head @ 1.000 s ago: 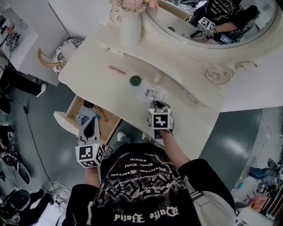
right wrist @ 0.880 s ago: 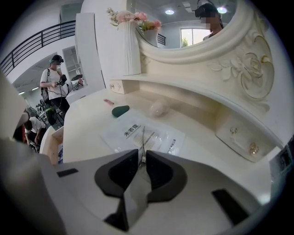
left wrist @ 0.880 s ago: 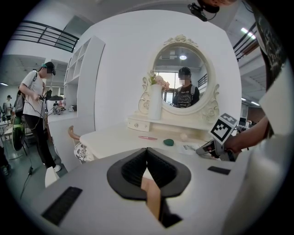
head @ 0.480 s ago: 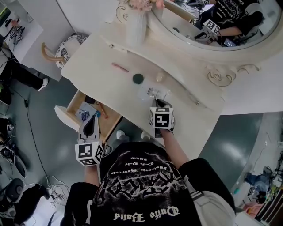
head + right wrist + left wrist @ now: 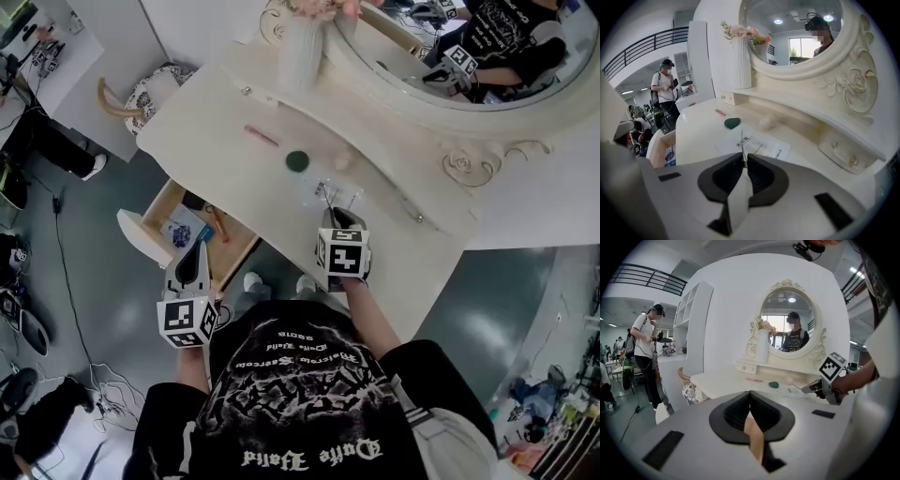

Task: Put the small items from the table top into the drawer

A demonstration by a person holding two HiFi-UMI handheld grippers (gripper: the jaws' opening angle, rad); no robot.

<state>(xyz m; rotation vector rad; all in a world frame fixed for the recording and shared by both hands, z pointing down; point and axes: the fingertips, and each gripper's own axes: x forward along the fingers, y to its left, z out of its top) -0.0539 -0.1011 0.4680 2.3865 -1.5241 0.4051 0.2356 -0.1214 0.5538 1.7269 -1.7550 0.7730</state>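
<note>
Right gripper (image 5: 744,159) jaws just closed on metal pin (image 5: 742,140).

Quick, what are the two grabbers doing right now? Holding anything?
Left gripper: fingers closed, holding nothing.
Right gripper: fingers have just been closing, now pinching a thin metal piece.

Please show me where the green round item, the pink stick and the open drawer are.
green round item (image 5: 297,160), head view, its middle.
pink stick (image 5: 262,136), head view, middle of its length.
open drawer (image 5: 142,240), head view, its white front panel.
</note>
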